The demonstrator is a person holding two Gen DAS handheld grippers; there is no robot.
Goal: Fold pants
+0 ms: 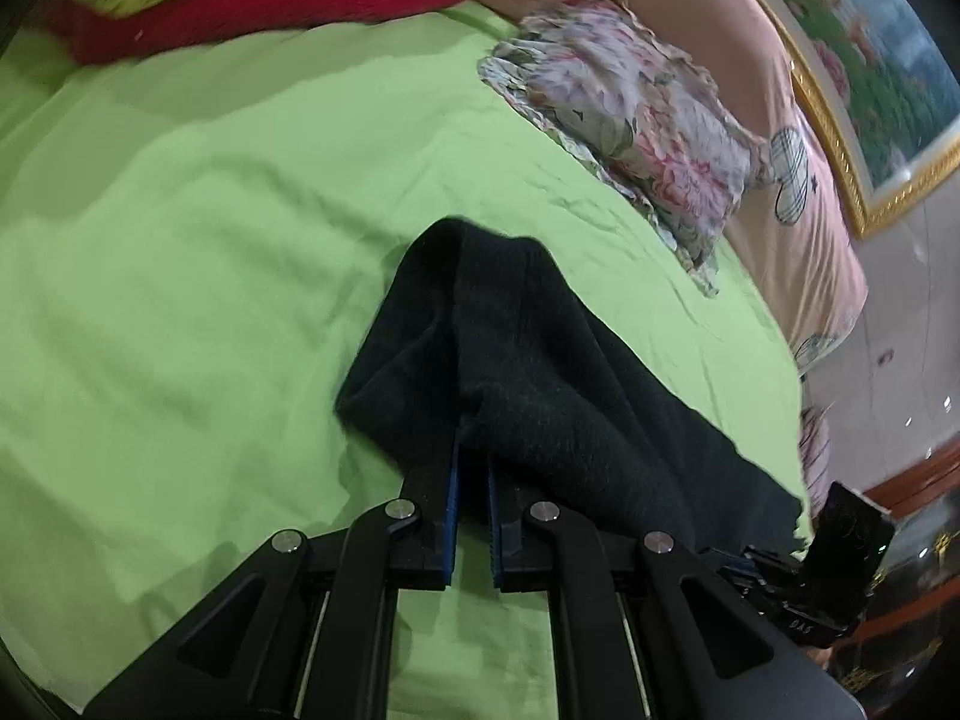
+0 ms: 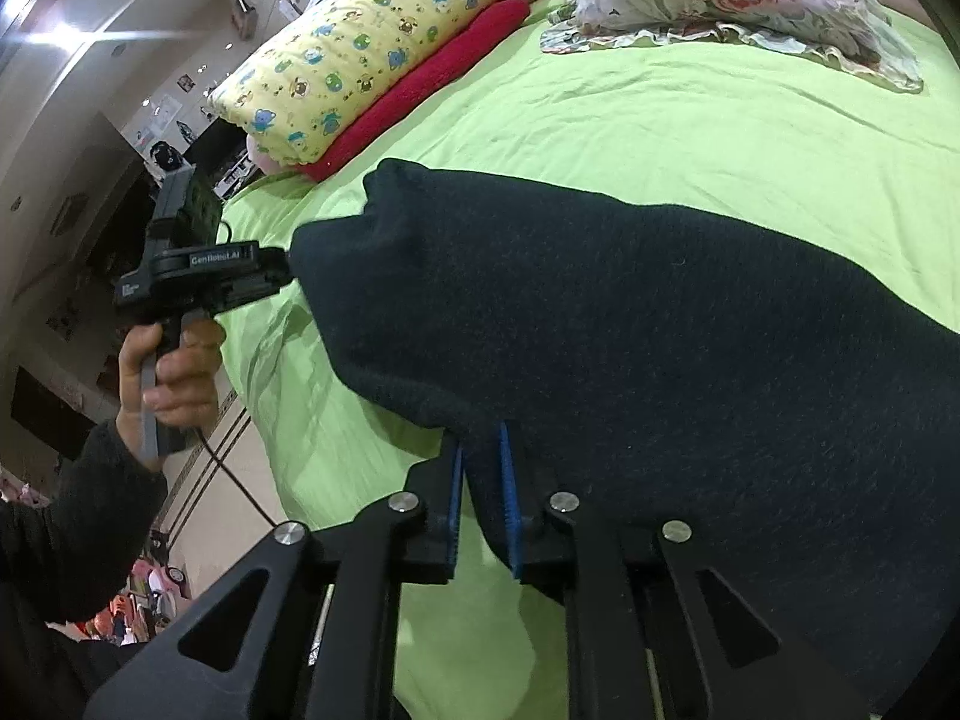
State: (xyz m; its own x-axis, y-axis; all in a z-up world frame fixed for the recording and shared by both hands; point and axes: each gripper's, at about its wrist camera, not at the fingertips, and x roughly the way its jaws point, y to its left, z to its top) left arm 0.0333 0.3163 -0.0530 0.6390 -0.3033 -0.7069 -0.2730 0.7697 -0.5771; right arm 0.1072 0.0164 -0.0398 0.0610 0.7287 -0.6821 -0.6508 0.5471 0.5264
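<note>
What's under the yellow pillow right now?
A red towel lies under the yellow pillow, its long edge sticking out onto the green sheet. How far the towel runs beneath the pillow is covered.

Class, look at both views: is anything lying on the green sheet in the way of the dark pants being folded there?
Nothing visible: both tools grip the pants, over bare green sheet. Pillows lie at its far edge.

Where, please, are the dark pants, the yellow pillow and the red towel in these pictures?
dark pants (image 2: 630, 324): right wrist view, middle of the cloth.
yellow pillow (image 2: 366, 54): right wrist view, its printed top face.
red towel (image 2: 420, 96): right wrist view, its exposed long edge.
</note>
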